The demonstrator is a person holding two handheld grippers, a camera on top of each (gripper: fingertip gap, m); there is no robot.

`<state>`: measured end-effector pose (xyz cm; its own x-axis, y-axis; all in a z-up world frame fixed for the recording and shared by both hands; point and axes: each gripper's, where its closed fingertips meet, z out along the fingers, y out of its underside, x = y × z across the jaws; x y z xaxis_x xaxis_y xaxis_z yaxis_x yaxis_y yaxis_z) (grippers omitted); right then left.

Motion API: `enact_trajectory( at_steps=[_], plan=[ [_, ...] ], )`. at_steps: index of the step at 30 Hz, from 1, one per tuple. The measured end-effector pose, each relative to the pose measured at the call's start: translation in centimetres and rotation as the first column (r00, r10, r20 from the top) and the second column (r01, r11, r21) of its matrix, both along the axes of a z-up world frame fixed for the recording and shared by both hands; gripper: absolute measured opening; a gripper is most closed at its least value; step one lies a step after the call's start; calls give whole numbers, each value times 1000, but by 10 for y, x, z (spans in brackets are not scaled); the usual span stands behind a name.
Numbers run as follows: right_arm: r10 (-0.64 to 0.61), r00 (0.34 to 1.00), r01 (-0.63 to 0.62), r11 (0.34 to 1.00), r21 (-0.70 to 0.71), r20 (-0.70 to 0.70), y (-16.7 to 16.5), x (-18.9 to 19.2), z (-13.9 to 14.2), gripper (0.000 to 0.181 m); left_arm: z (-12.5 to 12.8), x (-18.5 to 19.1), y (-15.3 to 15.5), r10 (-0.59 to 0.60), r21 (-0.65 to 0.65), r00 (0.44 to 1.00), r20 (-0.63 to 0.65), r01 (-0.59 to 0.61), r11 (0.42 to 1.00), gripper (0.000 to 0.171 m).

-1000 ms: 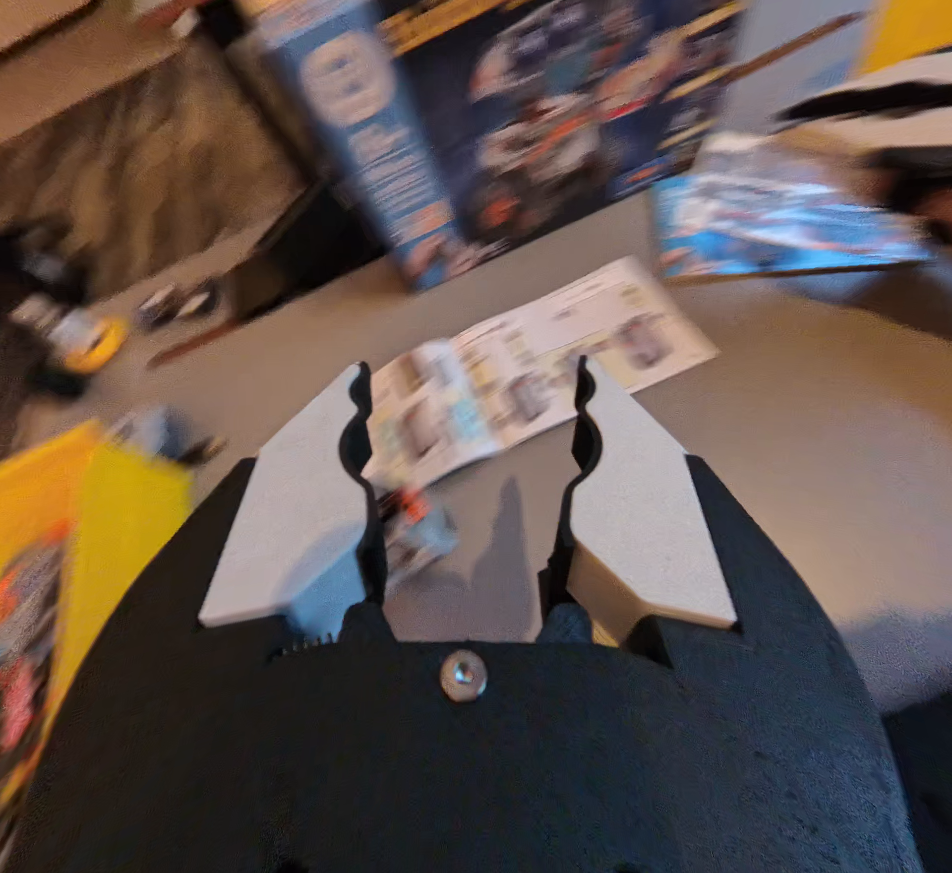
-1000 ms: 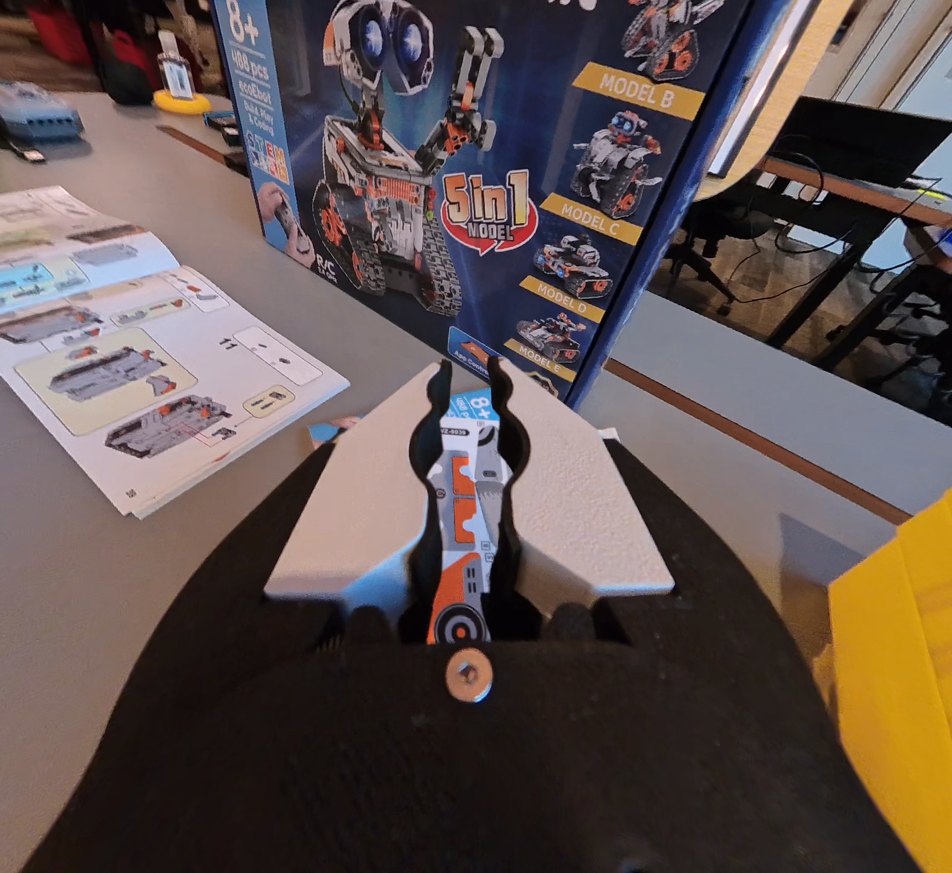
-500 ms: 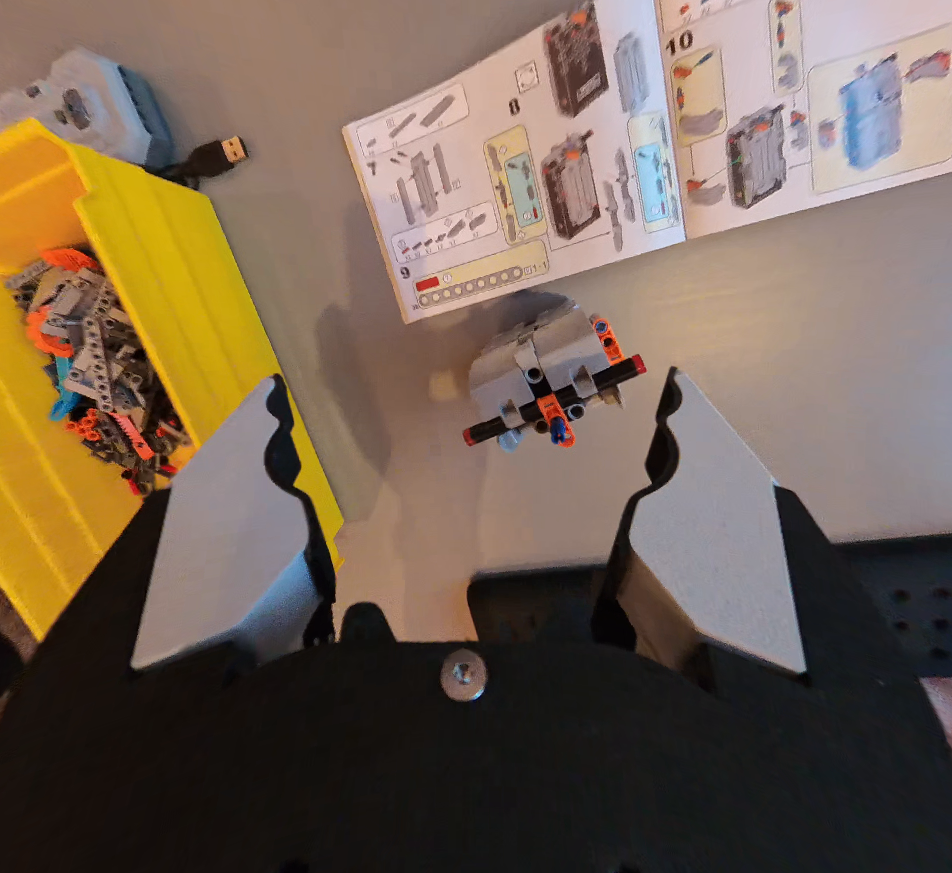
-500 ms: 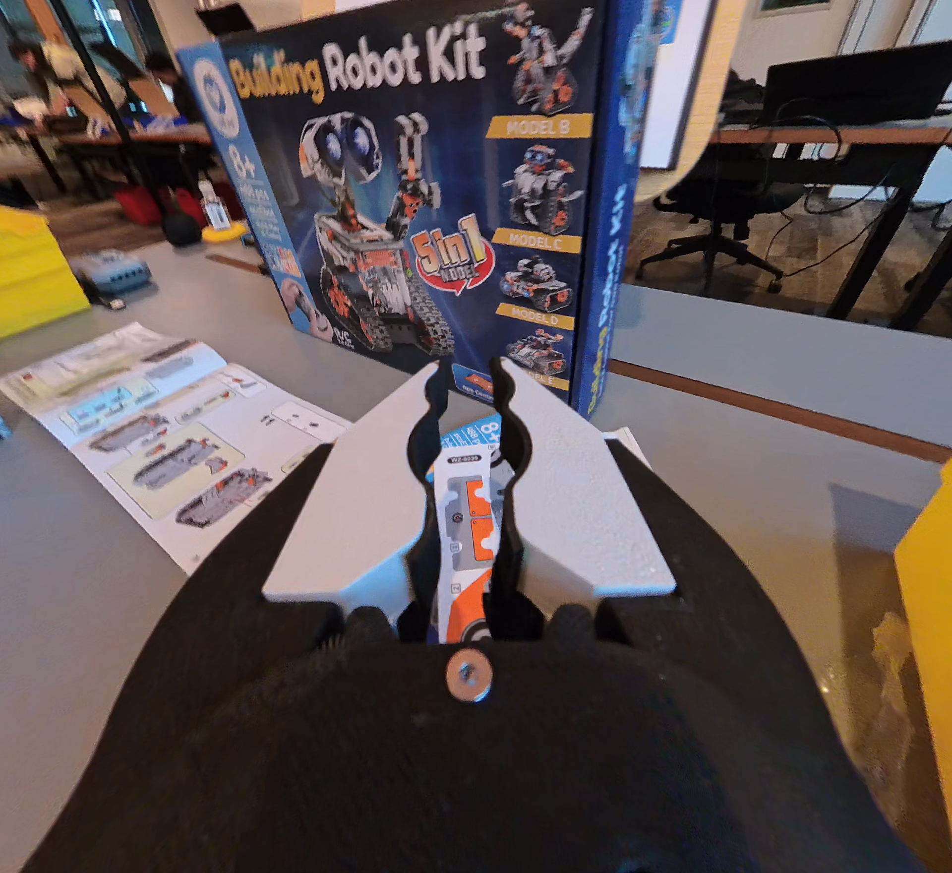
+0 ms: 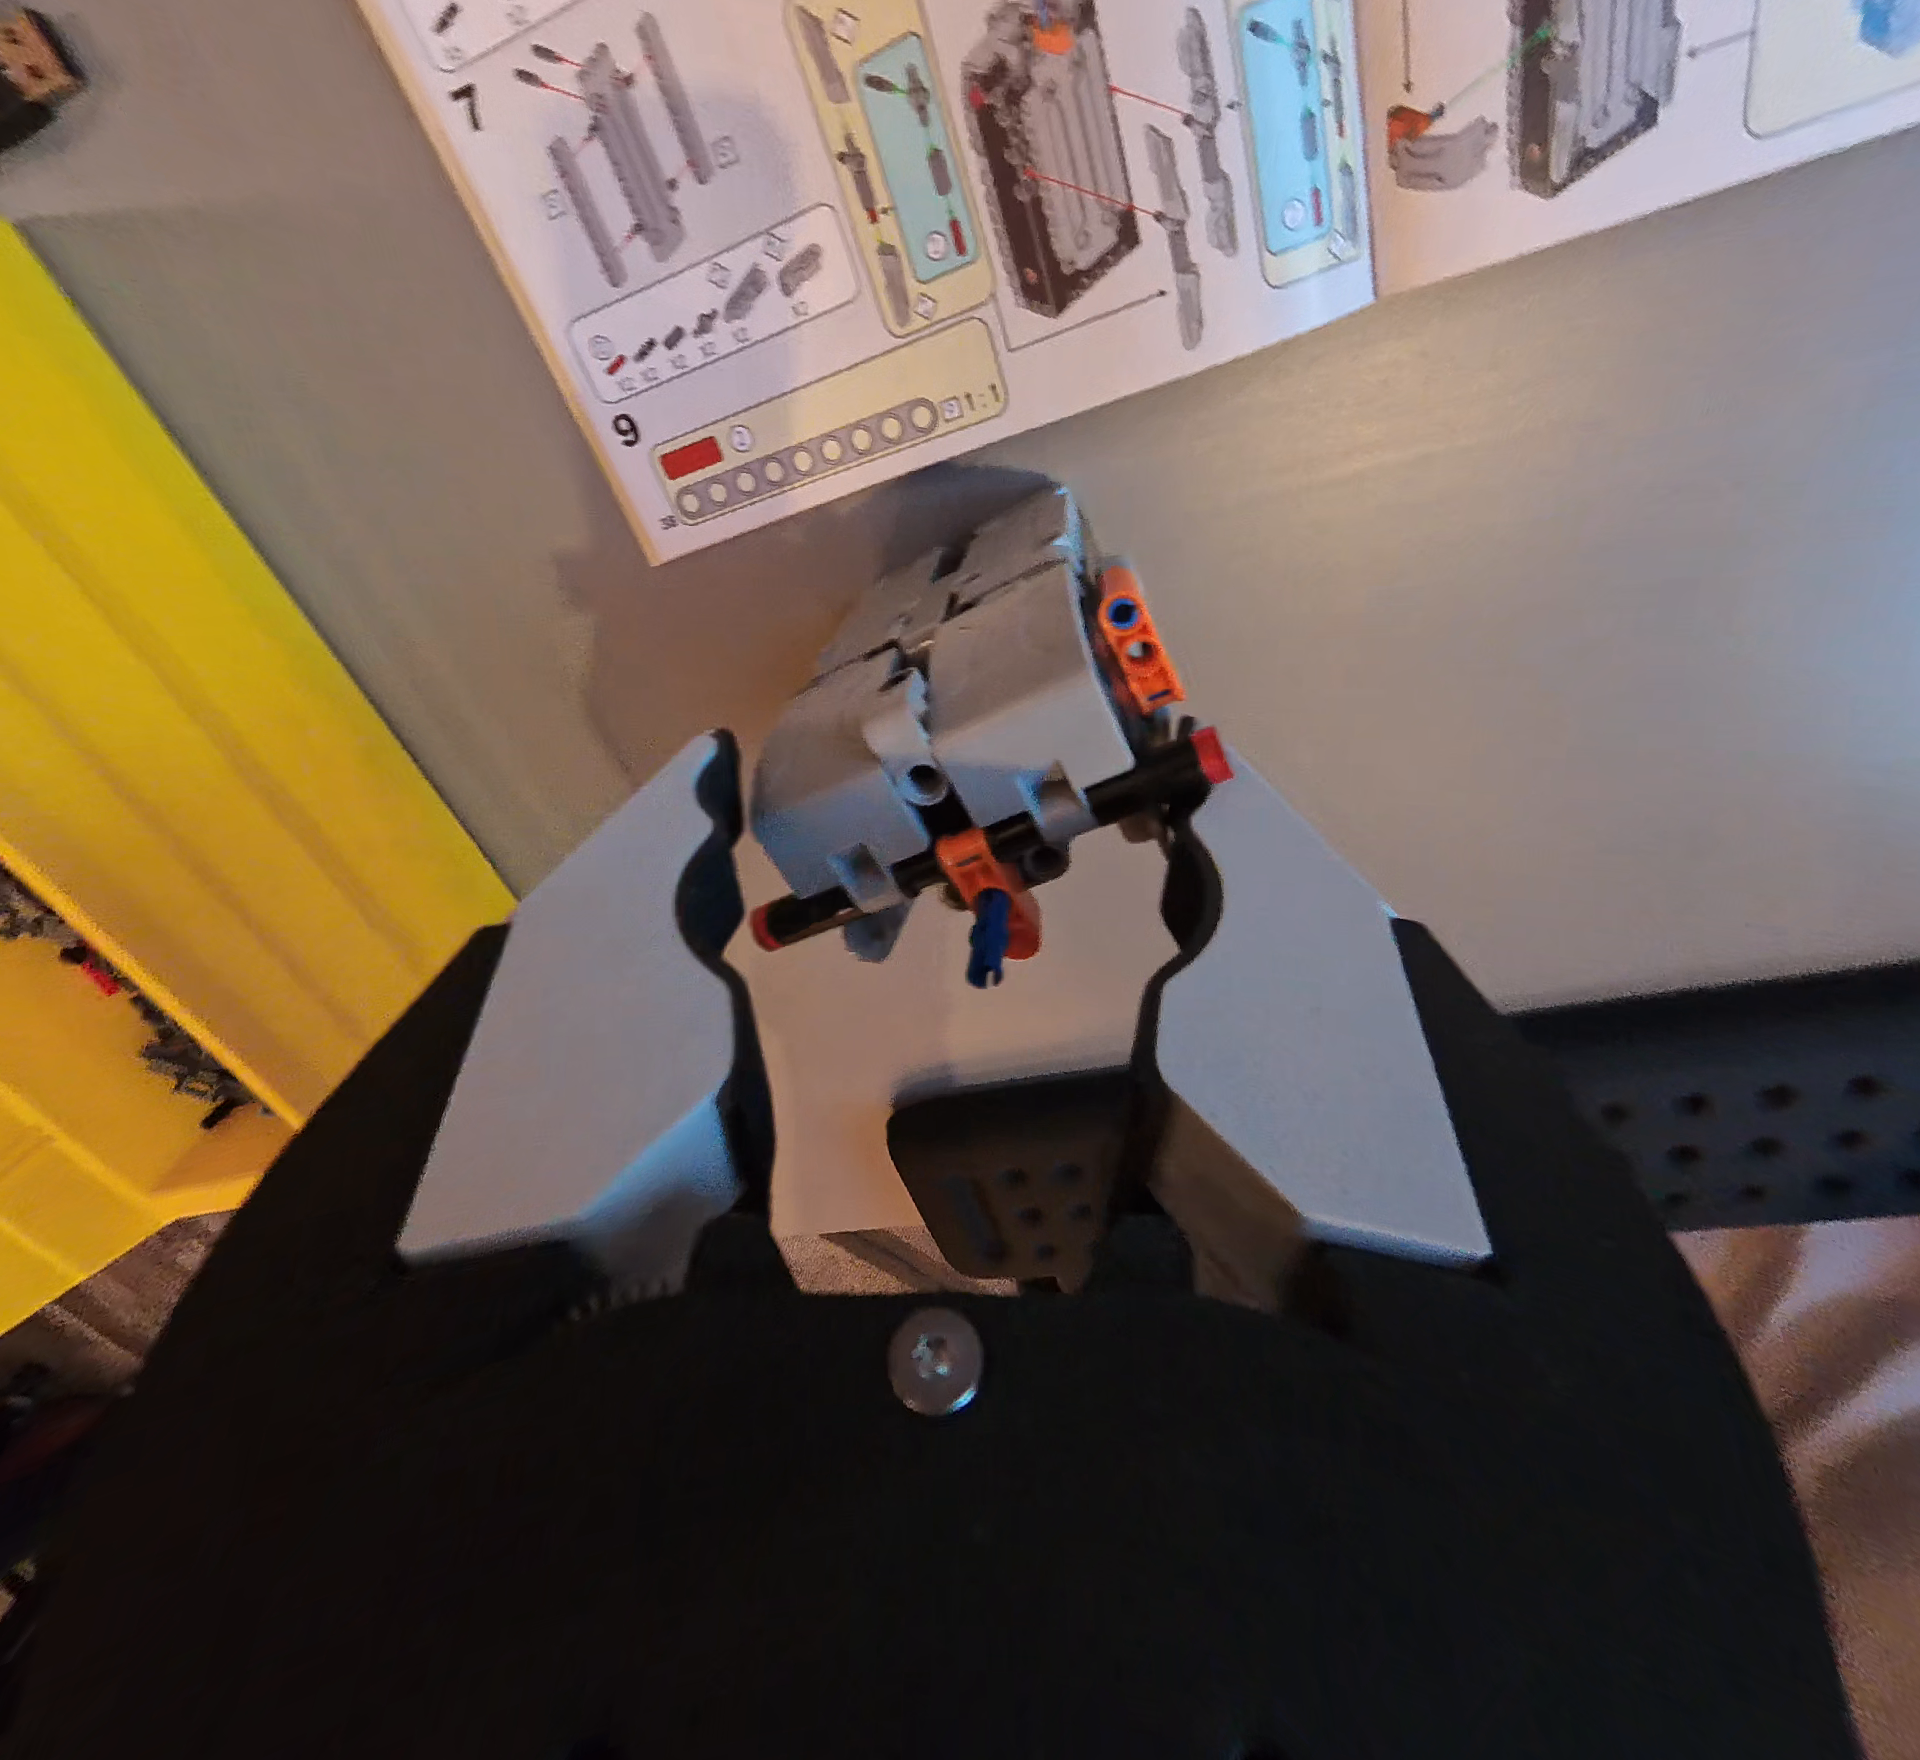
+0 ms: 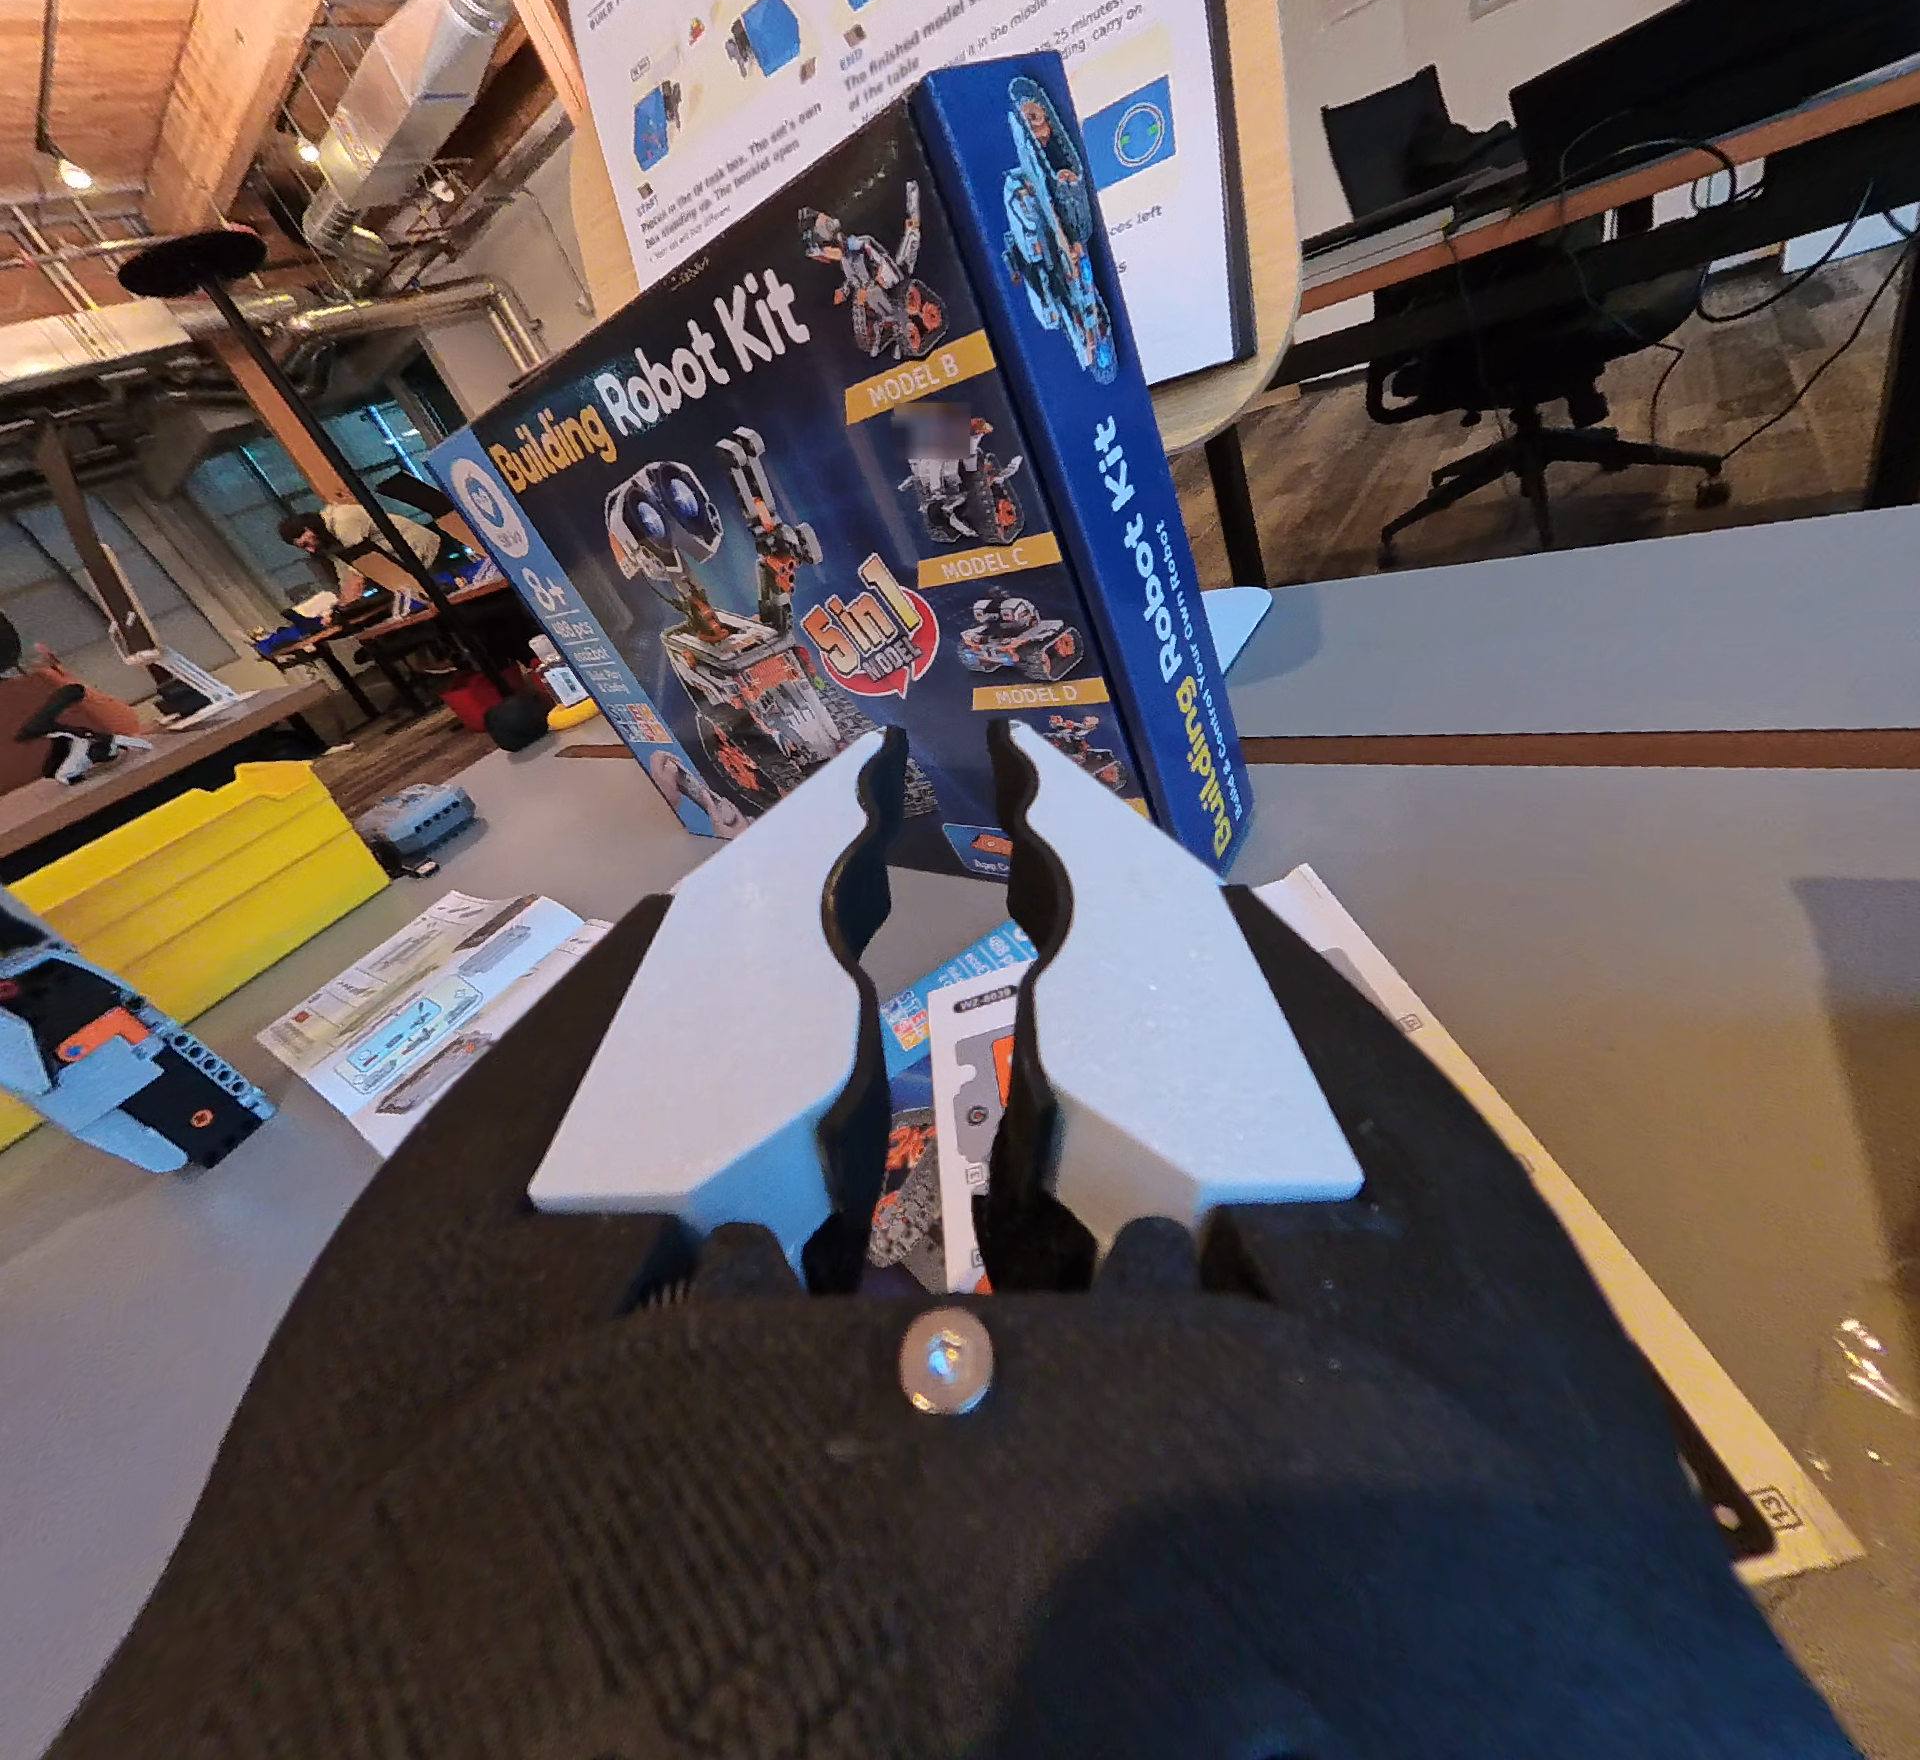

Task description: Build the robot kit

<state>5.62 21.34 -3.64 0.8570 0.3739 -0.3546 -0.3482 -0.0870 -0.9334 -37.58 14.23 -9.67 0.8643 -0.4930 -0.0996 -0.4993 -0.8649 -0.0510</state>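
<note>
Between the spread fingers of the left gripper (image 5: 961, 822), which is released and grips nothing, a small grey brick assembly (image 5: 951, 702) is seen resting on the grey table (image 5: 1507, 588), just below the lower edge of an open instruction booklet (image 5: 935, 152). The assembly is made of blocky grey housings with a thin black axle (image 5: 987, 863) run across its near side, red-tipped at both ends, an orange connector (image 5: 1141, 640) on its right flank and a small blue pin (image 5: 992, 941) hanging beneath. It is judged to be light and rigid, of smooth plastic that may slip, and the push-fit joints could be pulled apart if squeezed askew. The flat grey flanks are judged the soundest place to be gripped; the axle and the projecting pins are better avoided. The axle's red right tip lies very near the right finger, though contact cannot be confirmed. A yellow bin (image 5: 156, 723) holding loose parts is seen at the left. In the right wrist view the right gripper (image 6: 945, 765) is held above the table with its jaws narrowly parted and nothing between them; printed sheets (image 6: 977, 1035) lie beneath, and an upright blue kit box (image 6: 831, 515) stands beyond.
</note>
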Motion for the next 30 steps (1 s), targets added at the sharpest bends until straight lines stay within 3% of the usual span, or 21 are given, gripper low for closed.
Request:
enact_trajectory(
  at_steps=[6,9,12,16,20,22,25,27,28,30],
  plan=[
    [5,1000,-5,1000,1,-24,0,2,0,16,-3,-3,-5,-115,-32,993,-37,114,993,78],
    [22,1000,-22,1000,-7,-14,0,-3,-2,16,-3,-4,-6,-235,-50,970,-55,232,971,78],
    [45,999,-45,999,-15,13,1,-10,-4,17,-4,-8,-11,-416,-94,904,-94,408,908,79],
    [78,995,-77,997,-19,62,0,-23,-7,18,-4,-14,-13,-644,-152,753,-133,627,764,79],
    [139,985,-136,990,-39,103,0,-43,-13,22,-4,-16,-10,-742,-180,658,-124,721,669,80],
    [212,968,-207,977,-49,136,-2,-66,-15,26,-5,-18,-8,-755,-182,644,-121,734,655,84],
    [355,901,-351,934,-61,249,-15,-118,-21,33,-6,-13,-3,-732,-122,676,-85,722,681,108],
    [492,816,-498,865,-63,304,-34,-165,-22,44,-1,-10,1,-710,-40,701,-68,709,704,118],
    [583,754,-597,801,-55,301,-50,-193,-21,57,4,-10,4,-688,18,722,-71,691,723,125],
    [776,577,-794,607,-50,256,-91,-248,-22,76,18,-12,6,-607,182,794,-40,603,776,133]
  ],
)
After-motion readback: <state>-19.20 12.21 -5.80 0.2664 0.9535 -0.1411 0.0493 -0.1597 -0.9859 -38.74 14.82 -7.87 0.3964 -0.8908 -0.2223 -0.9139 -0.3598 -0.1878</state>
